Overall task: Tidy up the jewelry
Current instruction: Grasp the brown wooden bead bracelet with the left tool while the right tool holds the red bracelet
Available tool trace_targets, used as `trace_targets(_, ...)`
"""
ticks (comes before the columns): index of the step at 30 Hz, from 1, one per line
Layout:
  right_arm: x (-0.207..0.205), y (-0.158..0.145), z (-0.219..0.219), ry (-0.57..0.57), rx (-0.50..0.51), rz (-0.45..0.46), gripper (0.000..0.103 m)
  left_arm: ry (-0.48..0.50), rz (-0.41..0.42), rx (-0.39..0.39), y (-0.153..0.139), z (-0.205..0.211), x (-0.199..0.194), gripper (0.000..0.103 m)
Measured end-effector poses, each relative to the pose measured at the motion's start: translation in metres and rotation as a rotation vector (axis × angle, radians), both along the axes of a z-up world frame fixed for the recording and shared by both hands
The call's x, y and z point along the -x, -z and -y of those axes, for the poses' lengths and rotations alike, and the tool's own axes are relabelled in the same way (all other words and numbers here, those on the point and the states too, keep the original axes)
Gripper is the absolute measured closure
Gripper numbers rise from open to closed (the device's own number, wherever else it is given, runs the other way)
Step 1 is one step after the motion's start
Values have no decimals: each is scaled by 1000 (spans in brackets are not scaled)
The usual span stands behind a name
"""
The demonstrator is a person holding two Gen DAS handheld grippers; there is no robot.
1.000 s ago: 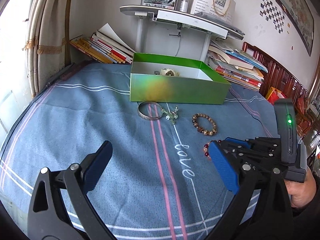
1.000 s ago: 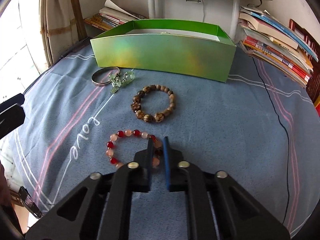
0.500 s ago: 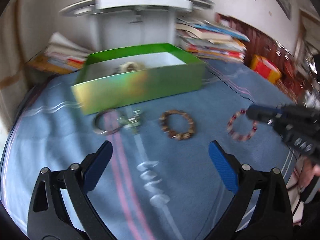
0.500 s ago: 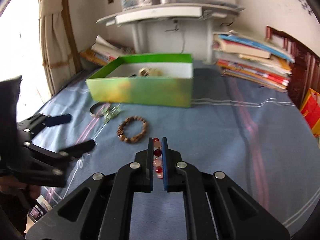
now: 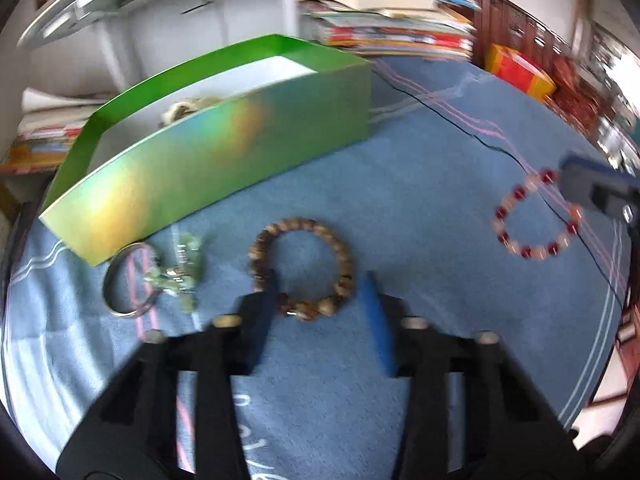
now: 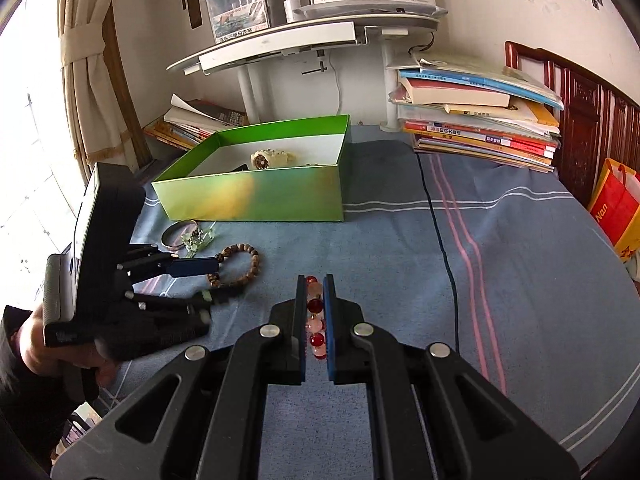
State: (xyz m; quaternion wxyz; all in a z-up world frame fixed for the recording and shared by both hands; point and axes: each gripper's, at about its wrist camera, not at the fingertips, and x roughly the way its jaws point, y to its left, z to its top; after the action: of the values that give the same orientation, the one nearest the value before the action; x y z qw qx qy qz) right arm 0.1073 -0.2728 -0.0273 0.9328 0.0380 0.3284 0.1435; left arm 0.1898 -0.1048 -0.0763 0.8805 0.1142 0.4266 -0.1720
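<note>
My right gripper (image 6: 315,286) is shut on the red and pink bead bracelet (image 6: 314,318) and holds it above the blue cloth; the bracelet also shows hanging at the right of the left wrist view (image 5: 536,216). My left gripper (image 5: 320,280) is open, its blue fingers on either side of the near part of the brown wooden bead bracelet (image 5: 302,268), which lies on the cloth. A silver bangle (image 5: 128,280) and a pale green charm (image 5: 180,276) lie to its left. The green box (image 6: 256,176) holds a cream watch (image 6: 268,158).
The blue striped cloth (image 6: 400,248) covers the surface. A black cable (image 6: 436,232) runs across it. Book stacks (image 6: 476,120) stand behind the box at right and left. A white shelf stand (image 6: 304,36) rises behind. A red bag (image 6: 616,208) sits at the far right.
My left gripper has moved forward and down to the brown bracelet and its fingers have narrowed around it. My right gripper has lifted the red bracelet off the cloth.
</note>
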Motion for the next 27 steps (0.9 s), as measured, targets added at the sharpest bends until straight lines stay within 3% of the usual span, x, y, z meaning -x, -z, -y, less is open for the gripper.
trace_targets(4, 3, -2, -2, -11, -2, 6, 96, 7, -25, 50, -2, -12, -1, 92)
trace_targets(8, 9, -8, -5, -18, -5, 23, 96, -44, 18, 112, -14, -30, 10, 92)
trace_targets(18, 39, -35, -33, -84, -12, 95, 96, -105, 187, 224, -84, -82, 105, 92)
trace_targets(27, 67, -46, -58, -131, -6, 125, 96, -148, 235, 267, -104, -111, 152, 92)
